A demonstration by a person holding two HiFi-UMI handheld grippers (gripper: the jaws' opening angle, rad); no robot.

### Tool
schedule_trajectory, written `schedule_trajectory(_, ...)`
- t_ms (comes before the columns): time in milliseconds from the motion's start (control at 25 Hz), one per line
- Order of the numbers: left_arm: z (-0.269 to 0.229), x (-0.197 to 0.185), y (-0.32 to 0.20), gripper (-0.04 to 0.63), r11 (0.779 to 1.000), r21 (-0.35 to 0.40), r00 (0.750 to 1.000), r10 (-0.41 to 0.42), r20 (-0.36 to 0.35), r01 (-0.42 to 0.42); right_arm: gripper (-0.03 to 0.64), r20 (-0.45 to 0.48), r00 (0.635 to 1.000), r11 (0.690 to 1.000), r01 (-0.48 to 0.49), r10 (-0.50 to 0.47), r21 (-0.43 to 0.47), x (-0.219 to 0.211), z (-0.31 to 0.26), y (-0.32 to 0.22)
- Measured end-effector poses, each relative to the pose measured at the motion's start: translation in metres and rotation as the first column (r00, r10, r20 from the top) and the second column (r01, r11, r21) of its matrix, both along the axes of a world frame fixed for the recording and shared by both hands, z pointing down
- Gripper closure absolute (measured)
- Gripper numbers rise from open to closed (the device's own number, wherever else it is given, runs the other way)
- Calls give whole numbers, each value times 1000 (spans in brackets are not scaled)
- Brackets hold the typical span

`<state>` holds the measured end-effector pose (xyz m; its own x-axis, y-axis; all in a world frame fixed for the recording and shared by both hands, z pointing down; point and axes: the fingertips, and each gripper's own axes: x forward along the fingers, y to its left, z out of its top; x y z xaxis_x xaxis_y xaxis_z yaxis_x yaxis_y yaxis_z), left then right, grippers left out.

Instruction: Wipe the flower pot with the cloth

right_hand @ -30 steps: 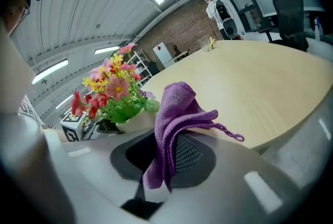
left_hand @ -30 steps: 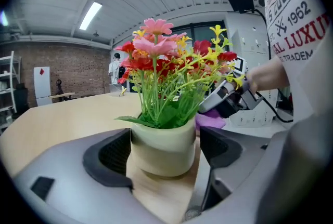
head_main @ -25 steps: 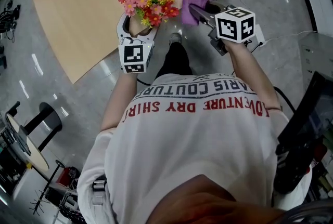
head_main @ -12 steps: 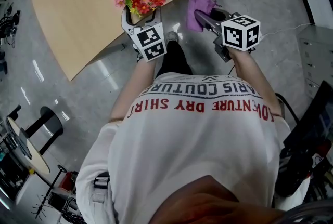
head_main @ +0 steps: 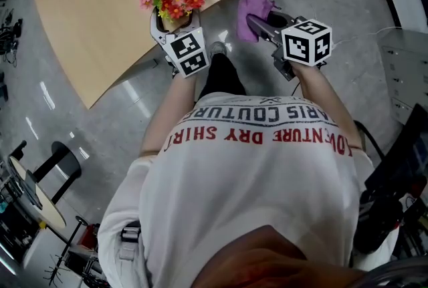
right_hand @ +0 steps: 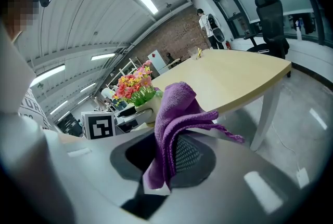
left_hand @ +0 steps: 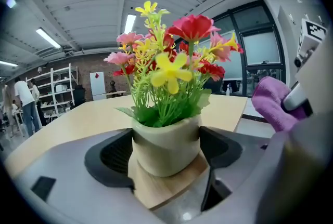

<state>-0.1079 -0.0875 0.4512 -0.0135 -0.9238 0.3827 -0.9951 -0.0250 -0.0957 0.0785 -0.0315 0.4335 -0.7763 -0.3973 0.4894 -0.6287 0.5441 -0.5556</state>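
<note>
Clamped between left gripper [left_hand: 167, 154] jaws: cream ceramic flower pot [left_hand: 165, 142]. Pinched in right gripper [right_hand: 169, 154] jaws: purple woven cloth [right_hand: 176, 111].

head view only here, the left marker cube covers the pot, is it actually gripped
observer: Yes. In the left gripper view the left gripper has its jaws pressed on both sides of the flower pot.
operator: and the right one, pinching or just draped
observer: Pinching. In the right gripper view the right gripper has the purple cloth clamped between its jaws, with the loose end folded over the top.
operator: what does the pot look like
observer: Smooth and cream, narrowing toward its base, with green stems filling its mouth.
</note>
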Motion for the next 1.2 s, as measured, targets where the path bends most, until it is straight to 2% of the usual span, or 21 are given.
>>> schedule_trajectory(200, -9, -1, 5, 190, 993, 9, 993, 117, 2, -117, 571, 23, 1000, 1000, 10, -10, 6, -9, -9, -4)
schedule_trajectory(440, -9, -9, -6, 190, 963, -5, 963, 269, -7, -269, 571, 52, 998, 999, 36, -36, 4, -33, -11, -36)
schedule_trajectory(560, 2, -6, -18, 190, 931, 0, 931, 365, -12, -365, 571, 73, 995, 998, 62, -62, 4, -45, -2, -61)
schedule_trajectory(800, 3, -2, -13, 190, 845, -2, 845, 534, -15, -534, 571, 115, 988, 994, 106, -104, -6, -68, -4, -79)
schedule_trajectory(920, 6, -4, -12, 190, 821, -11, 821, 570, -18, -570, 571, 121, 985, 992, 123, -119, -27, -77, 1, -84)
schedule_trajectory(1080, 6, -5, -12, 190, 810, -21, 810, 586, -20, -586, 571, 152, 977, 986, 160, -152, -48, -93, -2, -86)
schedule_trajectory(1200, 6, -7, -12, 191, 808, -24, 808, 589, -22, -589, 571, 142, 974, 981, 189, -180, -55, -103, 2, -89)
